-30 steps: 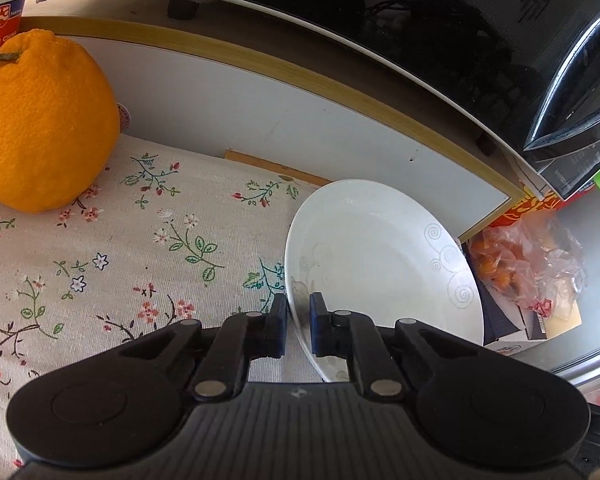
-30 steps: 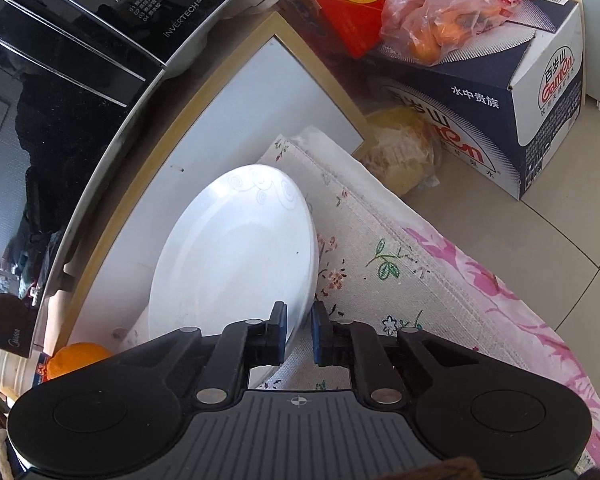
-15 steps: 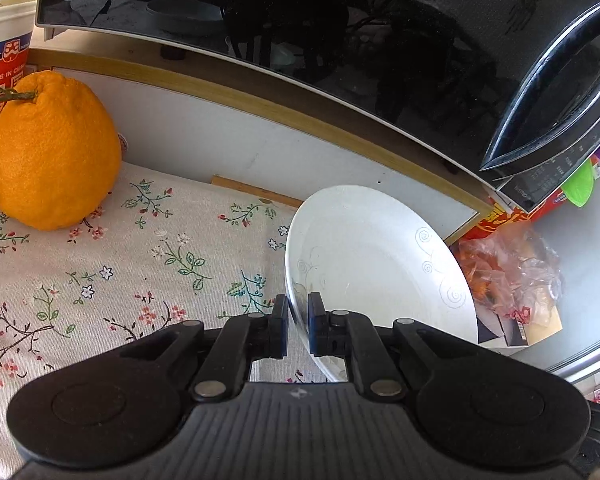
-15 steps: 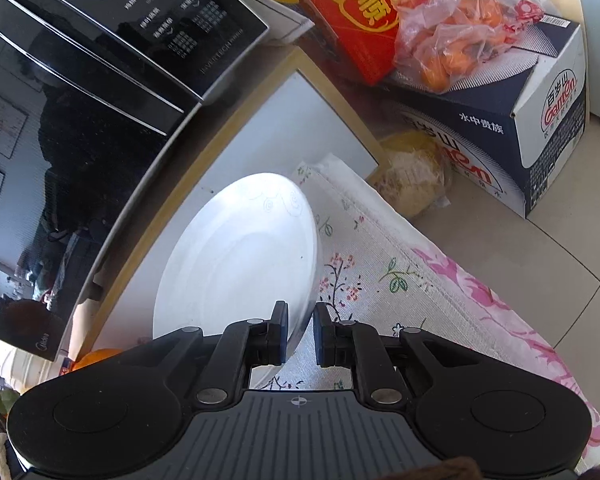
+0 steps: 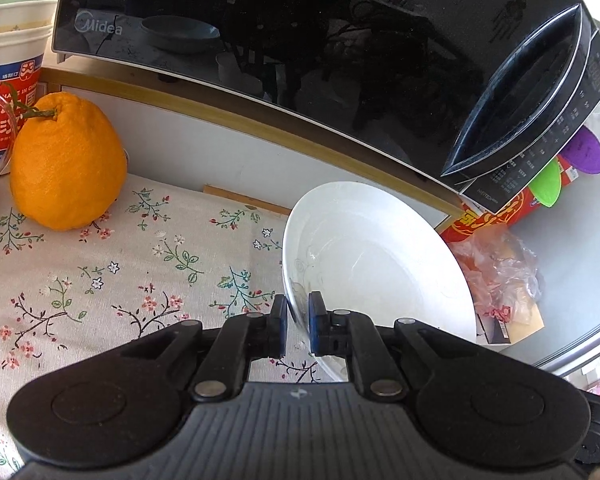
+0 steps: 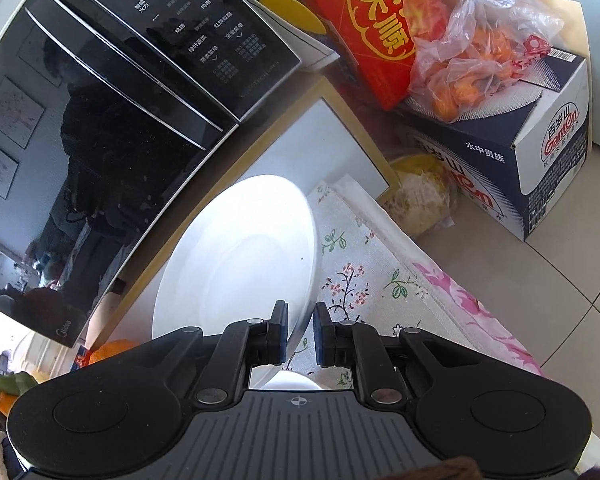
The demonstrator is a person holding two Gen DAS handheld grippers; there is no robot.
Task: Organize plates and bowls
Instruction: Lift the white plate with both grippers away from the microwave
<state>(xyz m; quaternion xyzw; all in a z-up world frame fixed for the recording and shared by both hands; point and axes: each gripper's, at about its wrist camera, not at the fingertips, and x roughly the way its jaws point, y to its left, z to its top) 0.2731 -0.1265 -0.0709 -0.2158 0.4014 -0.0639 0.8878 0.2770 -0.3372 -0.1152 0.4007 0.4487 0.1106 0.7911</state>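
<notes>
Two grippers hold one white plate point(image 5: 380, 264) by its rim — the left gripper point(image 5: 297, 326) on one edge, the right gripper point(image 6: 301, 332) on the opposite edge. Both pairs of jaws are closed almost fully, with only the thin rim pinched between the blue pads. The plate is tilted, above the flowered cloth point(image 5: 100, 280) at its end, just in front of the black microwave point(image 5: 300, 60). A large orange fruit point(image 5: 66, 160) sits on the cloth, well apart from the plate. Beyond the cloth's end stands a dark carton point(image 6: 540, 160) with a bag of small oranges point(image 6: 472, 64) on top.
</notes>
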